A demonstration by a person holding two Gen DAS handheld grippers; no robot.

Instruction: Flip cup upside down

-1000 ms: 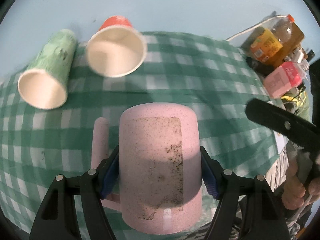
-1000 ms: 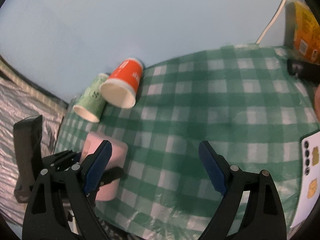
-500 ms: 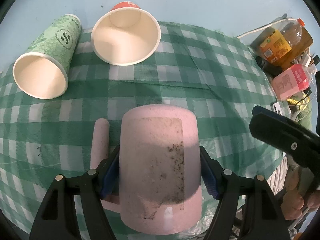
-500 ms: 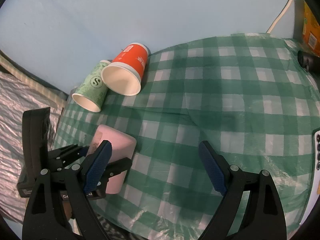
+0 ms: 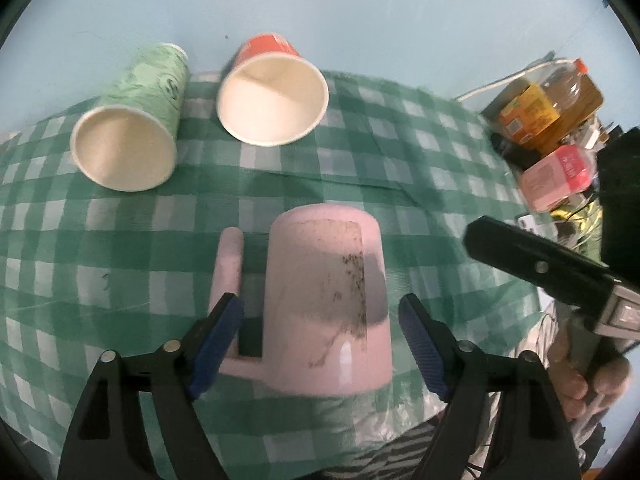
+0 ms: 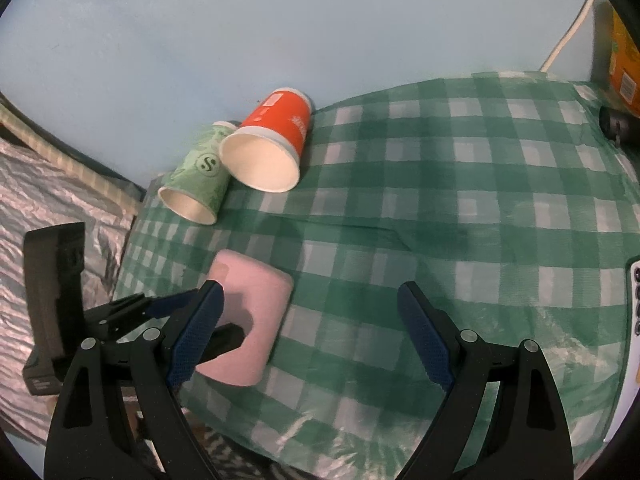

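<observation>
A pink mug [image 5: 326,300] stands upside down on the green checked cloth, handle to its left, a worn label patch on its side. My left gripper [image 5: 320,344] is open, its blue pads apart from the mug on both sides. The mug also shows in the right wrist view [image 6: 250,320], with the left gripper [image 6: 160,312] beside it. My right gripper [image 6: 310,340] is open and empty, hovering over the cloth to the right of the mug.
A green paper cup [image 5: 128,140] and an orange paper cup [image 5: 274,100] lie on their sides at the back of the table [image 5: 420,152]. Bottles [image 5: 548,108] and a pink carton [image 5: 554,176] stand at the right. A phone [image 6: 632,320] lies at the right edge.
My left gripper has opened and let go of the pink mug, which now stands on the cloth. The left gripper has drawn back slightly. The right gripper stays open.
</observation>
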